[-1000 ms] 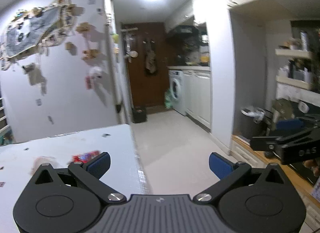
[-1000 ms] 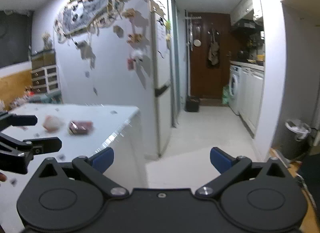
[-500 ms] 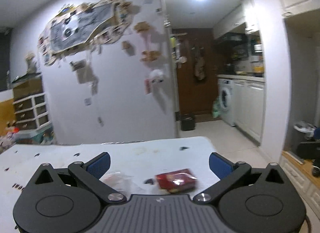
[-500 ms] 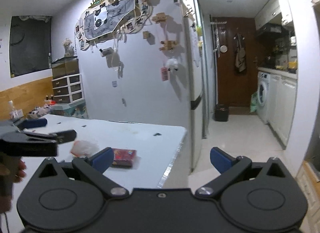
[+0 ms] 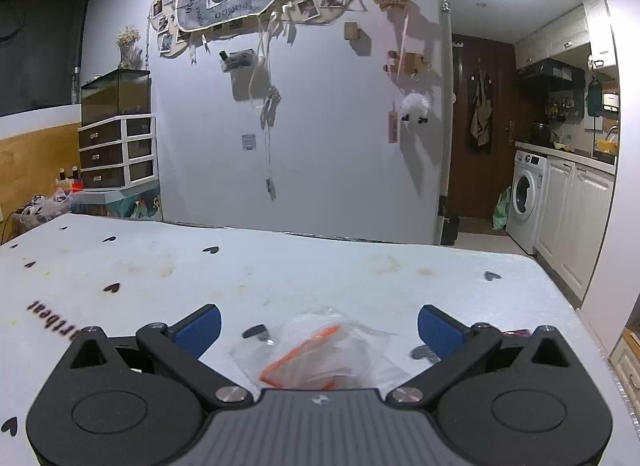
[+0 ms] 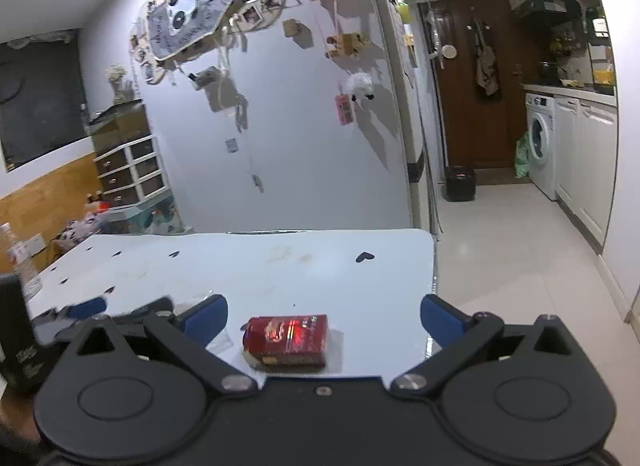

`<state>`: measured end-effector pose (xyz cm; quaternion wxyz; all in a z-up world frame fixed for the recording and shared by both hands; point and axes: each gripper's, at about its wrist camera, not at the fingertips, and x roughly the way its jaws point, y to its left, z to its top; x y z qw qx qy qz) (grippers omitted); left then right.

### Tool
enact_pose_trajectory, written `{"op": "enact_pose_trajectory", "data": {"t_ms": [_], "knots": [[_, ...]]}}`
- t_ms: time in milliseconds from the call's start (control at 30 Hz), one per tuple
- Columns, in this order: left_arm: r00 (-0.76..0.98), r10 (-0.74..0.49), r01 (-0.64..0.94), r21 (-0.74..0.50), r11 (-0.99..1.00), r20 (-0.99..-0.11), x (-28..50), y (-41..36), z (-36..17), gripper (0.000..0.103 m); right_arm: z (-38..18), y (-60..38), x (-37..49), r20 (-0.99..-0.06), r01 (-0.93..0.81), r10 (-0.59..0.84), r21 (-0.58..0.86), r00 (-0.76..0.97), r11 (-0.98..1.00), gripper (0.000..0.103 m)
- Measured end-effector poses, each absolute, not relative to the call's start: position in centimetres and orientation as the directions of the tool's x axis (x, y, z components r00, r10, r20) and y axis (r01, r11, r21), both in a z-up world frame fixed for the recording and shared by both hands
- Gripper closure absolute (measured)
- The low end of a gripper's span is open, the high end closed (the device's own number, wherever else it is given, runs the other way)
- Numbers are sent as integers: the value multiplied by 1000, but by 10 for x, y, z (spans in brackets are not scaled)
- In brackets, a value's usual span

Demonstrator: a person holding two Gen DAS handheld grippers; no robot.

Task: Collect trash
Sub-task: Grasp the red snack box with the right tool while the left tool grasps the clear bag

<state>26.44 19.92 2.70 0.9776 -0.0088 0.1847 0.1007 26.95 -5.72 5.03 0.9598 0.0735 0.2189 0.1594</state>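
Observation:
A crumpled clear plastic bag with an orange strip (image 5: 320, 350) lies on the white table (image 5: 280, 266), right between the blue fingertips of my left gripper (image 5: 319, 328), which is open above it. In the right wrist view a small red packet (image 6: 289, 340) lies flat near the table's right edge (image 6: 433, 266). My right gripper (image 6: 323, 316) is open around it, not touching. The left gripper (image 6: 92, 308) shows blurred at the lower left of that view.
The white table carries black heart marks and faint stains. A decorated wall (image 5: 300, 105) stands behind it. A drawer unit (image 5: 116, 153) is at the far left. To the right a tiled corridor leads to a washing machine (image 6: 540, 141) and a small black bin (image 6: 459, 183).
Both grippers swung left from the corridor to face the table and came down low. The plastic bag now sits between the left fingers and the red packet between the right ones.

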Motion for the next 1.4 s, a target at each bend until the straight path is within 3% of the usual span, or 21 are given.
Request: {"op": "enact_pose_trajectory", "data": {"t_ms": [133, 333, 700, 1100, 1200, 1233, 1267, 1300, 1400], "knots": [[910, 202, -205, 31, 978, -363, 270, 213, 23, 2, 36, -30, 291, -415, -267, 331, 206, 848, 941, 0], [895, 204, -196, 61, 979, -397, 283, 227, 10, 18, -3, 10, 319, -463, -276, 342, 206, 818, 939, 0], [868, 211, -205, 63, 977, -449, 292, 235, -2, 24, -32, 40, 341, -494, -242, 292, 165, 819, 956, 0], [843, 255, -209, 148, 967, -474, 297, 230, -8, 48, -39, 47, 348, -568, -246, 299, 171, 767, 954, 0], [843, 261, -206, 166, 964, -470, 297, 227, -8, 64, -39, 50, 348, -573, -249, 295, 160, 765, 955, 0], [842, 265, -208, 170, 963, -469, 297, 227, -8, 75, -39, 50, 348, -573, -250, 296, 161, 764, 955, 1], [842, 267, -210, 171, 963, -469, 297, 227, -8, 83, -39, 50, 347, -572, -248, 295, 160, 766, 955, 8], [841, 274, -217, 173, 961, -466, 297, 227, -8, 84, -39, 50, 346, -568, -245, 289, 155, 770, 957, 14], [845, 270, -213, 173, 962, -462, 295, 227, -8, 86, -38, 51, 344, -566, -250, 291, 151, 771, 956, 16]]}}
